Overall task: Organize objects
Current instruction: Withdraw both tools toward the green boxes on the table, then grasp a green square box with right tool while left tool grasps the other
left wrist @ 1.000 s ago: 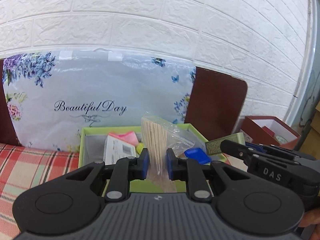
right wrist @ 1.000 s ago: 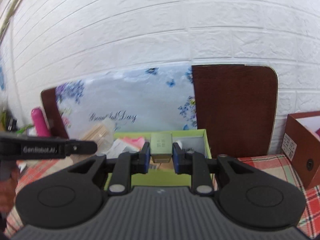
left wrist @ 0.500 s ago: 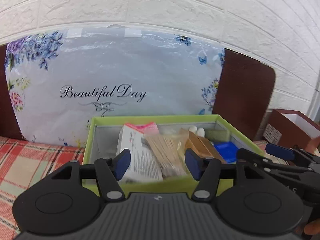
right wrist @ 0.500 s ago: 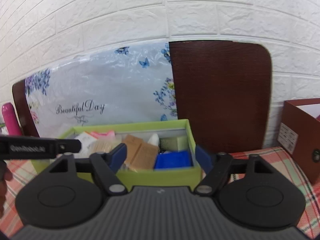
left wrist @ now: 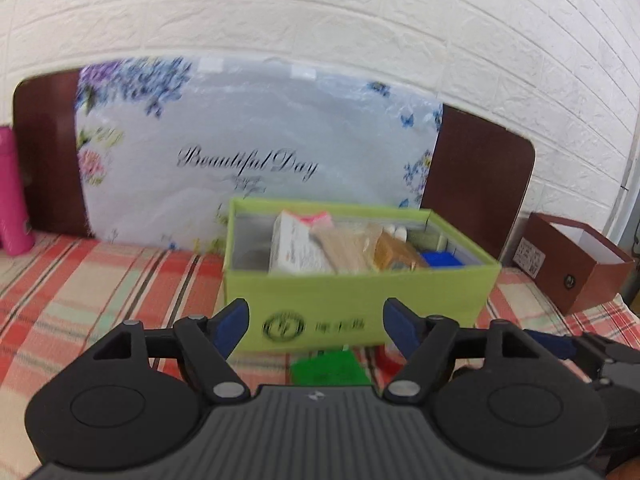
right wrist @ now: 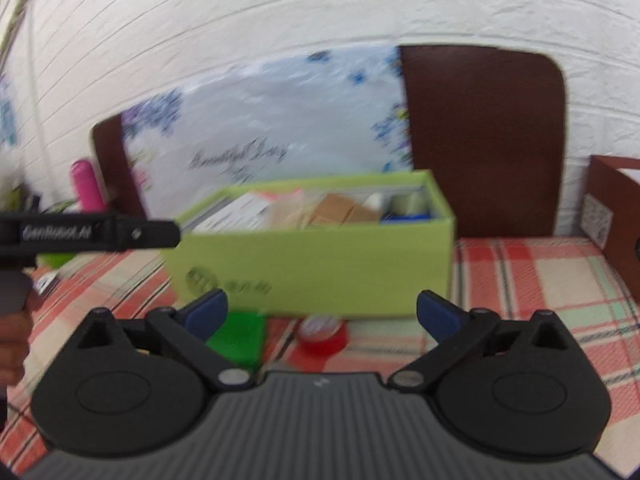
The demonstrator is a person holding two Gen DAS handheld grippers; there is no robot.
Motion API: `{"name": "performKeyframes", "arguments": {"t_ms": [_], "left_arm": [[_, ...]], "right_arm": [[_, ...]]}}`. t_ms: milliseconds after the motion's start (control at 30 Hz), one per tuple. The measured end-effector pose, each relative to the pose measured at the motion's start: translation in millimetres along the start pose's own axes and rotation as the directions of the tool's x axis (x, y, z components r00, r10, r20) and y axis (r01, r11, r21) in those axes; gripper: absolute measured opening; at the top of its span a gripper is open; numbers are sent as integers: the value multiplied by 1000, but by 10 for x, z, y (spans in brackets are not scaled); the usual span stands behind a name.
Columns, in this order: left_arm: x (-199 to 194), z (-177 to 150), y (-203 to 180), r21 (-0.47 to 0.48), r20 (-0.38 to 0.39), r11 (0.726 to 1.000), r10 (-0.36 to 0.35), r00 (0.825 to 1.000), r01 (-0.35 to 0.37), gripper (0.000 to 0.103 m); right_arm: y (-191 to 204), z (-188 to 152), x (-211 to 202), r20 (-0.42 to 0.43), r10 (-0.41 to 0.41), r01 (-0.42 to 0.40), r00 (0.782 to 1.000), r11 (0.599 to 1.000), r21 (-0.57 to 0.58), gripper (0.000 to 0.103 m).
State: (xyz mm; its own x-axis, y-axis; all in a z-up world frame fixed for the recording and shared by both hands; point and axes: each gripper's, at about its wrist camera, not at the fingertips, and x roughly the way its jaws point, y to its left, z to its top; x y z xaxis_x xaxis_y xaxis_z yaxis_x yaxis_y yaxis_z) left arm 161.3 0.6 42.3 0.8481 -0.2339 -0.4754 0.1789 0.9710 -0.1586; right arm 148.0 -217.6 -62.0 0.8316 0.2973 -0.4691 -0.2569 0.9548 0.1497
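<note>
A lime green storage box (left wrist: pixel 360 300) stands on the plaid tablecloth and also shows in the right wrist view (right wrist: pixel 320 268). Inside it lie a white packet (left wrist: pixel 296 248), a bag of wooden sticks (left wrist: pixel 344 246), a brown carton (left wrist: pixel 394 254) and a blue item (left wrist: pixel 440 259). A green block (right wrist: pixel 236 340) and a red tape roll (right wrist: pixel 322 334) lie on the cloth in front of the box. My left gripper (left wrist: pixel 316 326) is open and empty, in front of the box. My right gripper (right wrist: pixel 322 314) is open and empty, above the block and tape.
A floral "Beautiful Day" bag (left wrist: pixel 248 152) leans on a brown board (right wrist: pixel 480 140) against the white brick wall. A pink bottle (left wrist: pixel 12 196) stands far left. An open brown box (left wrist: pixel 576 264) stands at the right. The left gripper's finger (right wrist: pixel 88 234) crosses the right wrist view.
Both grippers let go of their loads into the green box: the stick bag from the left, the small olive box from the right. Both opened and drew back and down from the box.
</note>
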Motion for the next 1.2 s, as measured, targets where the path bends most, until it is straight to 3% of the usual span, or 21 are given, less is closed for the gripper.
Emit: {"name": "performKeyframes", "arguments": {"t_ms": [133,333,433,500,600,700,867,933,1000,1067,1133,1200], "left_arm": [[-91,-323,111,-58,-67,998,1,998,-5,77],[-85,-545,222,-102,-132,995,-9,991,-5,77],[-13,-509,172,-89,-129,996,-33,991,22,77],[68,-473,99,-73,-128,996,-50,990,41,77],[253,-422,-61,-37,-124,998,-59,990,55,77],[509,-363,-237,9,-118,1000,-14,993,15,77],[922,-331,-344,42,-172,999,32,985,-25,77],[953,-335,-317,72,-186,996,61,981,-48,66],[891,-361,-192,29,-194,999,20,981,-14,43],[769,-391,-49,-6,-209,1000,-23,978,22,32],[595,-454,76,-22,-232,997,-74,970,71,28],[413,-562,147,3,-253,998,-65,965,68,27]], "right_arm": [[245,-301,48,-129,95,-103,987,993,-57,103],[507,-515,275,-266,125,-166,956,977,-135,98],[582,-531,389,-278,130,-181,952,970,-165,95],[595,-554,439,-299,111,-170,948,969,-179,65],[583,-557,351,-302,79,-143,950,970,-195,64],[558,-639,200,-305,47,-118,951,969,-218,64],[471,-747,-16,-301,50,-111,952,976,-189,65],[461,-750,-52,-301,49,-110,952,976,-186,65],[455,-743,-59,-306,50,-110,951,977,-181,65],[463,-730,-57,-310,52,-112,949,978,-177,65],[493,-724,-56,-319,61,-120,946,978,-168,65],[532,-731,-72,-330,76,-138,941,976,-168,67]]}}
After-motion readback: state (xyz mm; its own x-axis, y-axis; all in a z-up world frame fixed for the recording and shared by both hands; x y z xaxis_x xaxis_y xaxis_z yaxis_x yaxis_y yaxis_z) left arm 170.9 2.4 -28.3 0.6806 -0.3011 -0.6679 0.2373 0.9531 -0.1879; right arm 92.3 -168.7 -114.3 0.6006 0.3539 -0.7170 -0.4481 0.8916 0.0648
